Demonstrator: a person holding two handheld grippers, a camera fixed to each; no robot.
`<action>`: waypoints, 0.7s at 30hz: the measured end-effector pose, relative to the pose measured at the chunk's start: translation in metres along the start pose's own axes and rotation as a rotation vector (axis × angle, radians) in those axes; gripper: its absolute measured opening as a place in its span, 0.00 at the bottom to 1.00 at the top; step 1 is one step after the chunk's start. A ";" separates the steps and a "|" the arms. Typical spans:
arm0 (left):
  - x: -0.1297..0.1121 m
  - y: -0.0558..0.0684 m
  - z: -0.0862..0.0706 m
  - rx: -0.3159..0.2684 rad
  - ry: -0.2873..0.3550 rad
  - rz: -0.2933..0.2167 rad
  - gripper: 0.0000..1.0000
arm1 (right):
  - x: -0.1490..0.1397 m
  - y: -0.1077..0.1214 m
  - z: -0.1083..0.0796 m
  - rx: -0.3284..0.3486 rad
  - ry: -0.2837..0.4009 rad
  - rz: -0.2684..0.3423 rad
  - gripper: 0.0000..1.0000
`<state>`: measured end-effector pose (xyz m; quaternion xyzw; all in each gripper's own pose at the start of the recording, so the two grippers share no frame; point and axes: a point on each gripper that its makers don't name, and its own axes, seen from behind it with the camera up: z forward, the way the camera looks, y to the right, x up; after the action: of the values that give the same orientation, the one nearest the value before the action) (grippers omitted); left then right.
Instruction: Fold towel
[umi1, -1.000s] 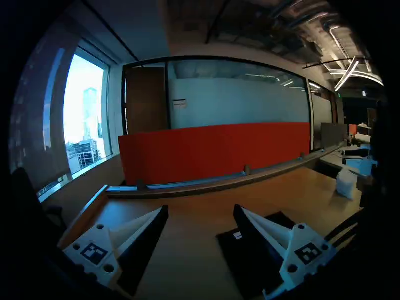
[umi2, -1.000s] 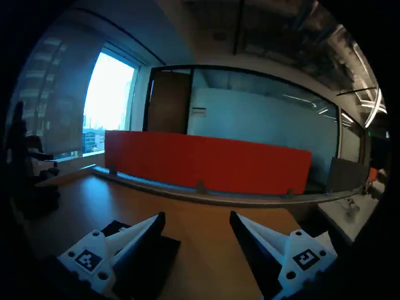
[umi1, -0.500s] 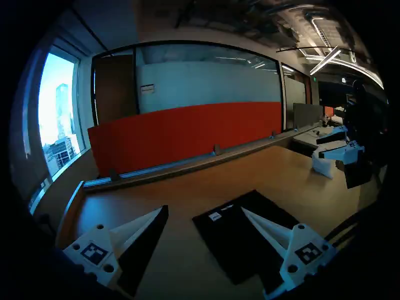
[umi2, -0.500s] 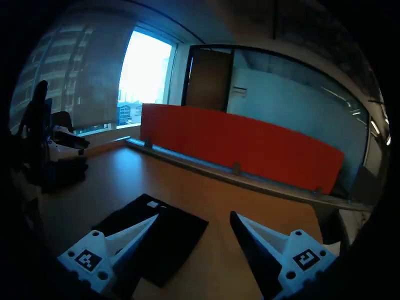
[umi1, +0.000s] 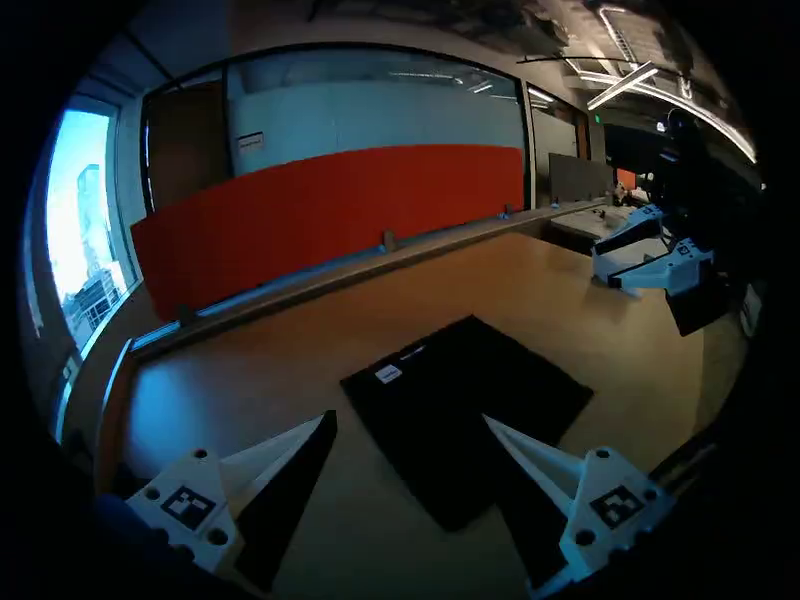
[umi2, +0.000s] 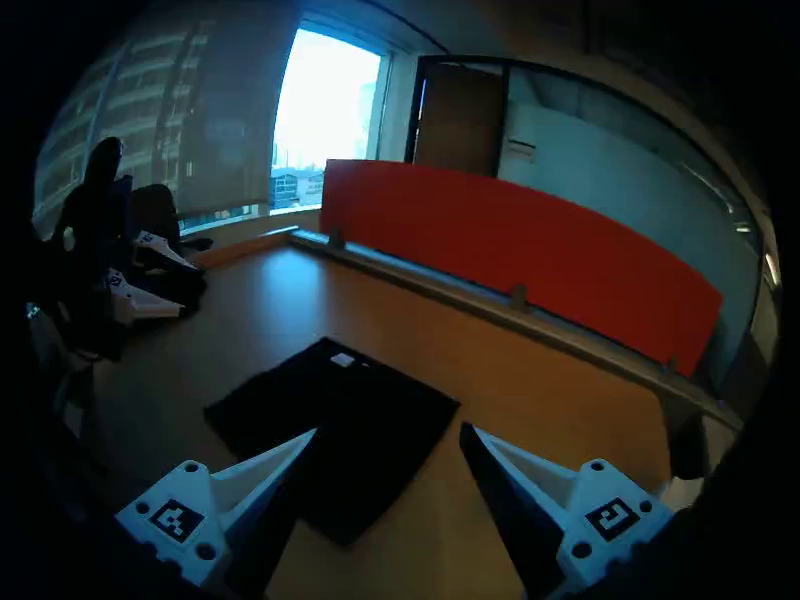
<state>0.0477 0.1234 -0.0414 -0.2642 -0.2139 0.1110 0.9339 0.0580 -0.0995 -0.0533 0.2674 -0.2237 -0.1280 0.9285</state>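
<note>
Both tools are up over the desk (umi1: 600, 330) and nothing is gripped yet; the left gripper (umi1: 408, 417) has its jaws spread wide and empty, and the right gripper (umi2: 388, 430) is the same, jaws wide apart with nothing between them.

The towel (umi1: 465, 415) lies flat on the wooden desk, just ahead of and below both pairs of jaws, well short of the red partition (umi1: 330, 205); the two grippers face it from opposite sides, each visible far off in the other's view.

This reads as the approach, the fold not yet begun. To do it well, each gripper should go for its own corner on one shared edge; come in low so one finger slips under the cloth and the other lands on top; close only when the hem sits well inside the jaws, not at the very tip; lift both corners together and level, so the cloth does not skew; carry them across to the opposite edge and match the corners before letting go.

The towel itself is black, roughly rectangular, spread out smooth and set at an angle to both views; a small white label (umi1: 388, 374) sits near its far edge; whether it is one layer or more, I cannot tell; it looks thin and limp, likely to sag when raised.
</note>
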 end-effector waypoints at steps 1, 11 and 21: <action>-0.004 0.002 0.002 -0.005 -0.008 0.000 0.96 | -0.004 -0.001 0.002 0.003 -0.006 -0.001 1.00; -0.055 0.021 0.024 -0.044 -0.113 0.002 0.97 | -0.047 -0.014 0.024 0.043 -0.077 -0.004 1.00; -0.108 0.039 0.041 -0.102 -0.229 0.017 0.96 | -0.097 -0.029 0.042 0.081 -0.174 -0.009 1.00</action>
<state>-0.0702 0.1394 -0.0676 -0.2986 -0.3222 0.1372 0.8878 -0.0497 -0.1073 -0.0716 0.2935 -0.3074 -0.1459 0.8934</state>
